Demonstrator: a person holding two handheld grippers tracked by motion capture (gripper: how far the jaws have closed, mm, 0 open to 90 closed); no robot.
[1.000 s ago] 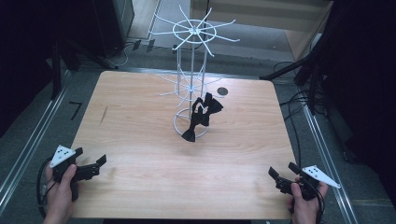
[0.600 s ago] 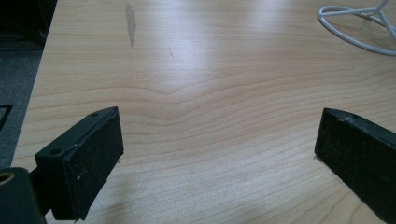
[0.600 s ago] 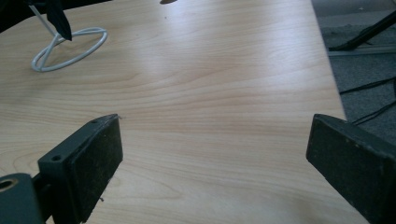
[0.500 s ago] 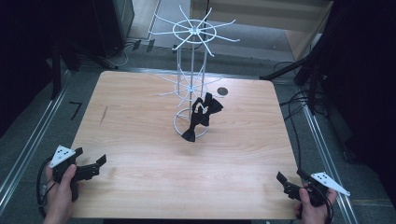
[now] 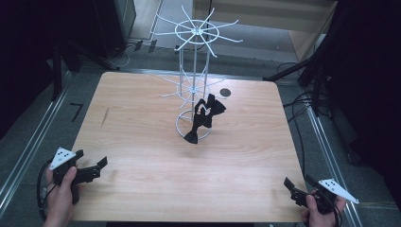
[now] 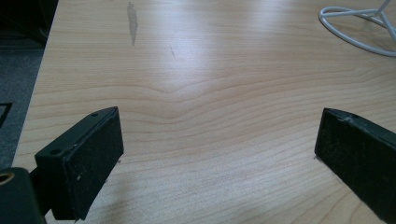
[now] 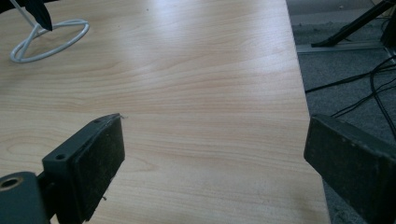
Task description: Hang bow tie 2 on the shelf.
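Left gripper [image 5: 90,163] sits at the table's [image 5: 142,123] near-left corner, jaws spread wide, nothing in them. The black bow tie [image 5: 204,118] hangs on the white wire rack [image 5: 195,75] mid-table, well apart from both. Right gripper [image 5: 299,183], near-right corner, gapes wide too.

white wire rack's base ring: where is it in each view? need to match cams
High view: base ring sits mid-table, under the hanging black bow ties.
Left gripper view: top right corner, beyond the open left claw.
Right gripper view: top left corner, beyond the open right claw.
Shared landmark: the light wood table.
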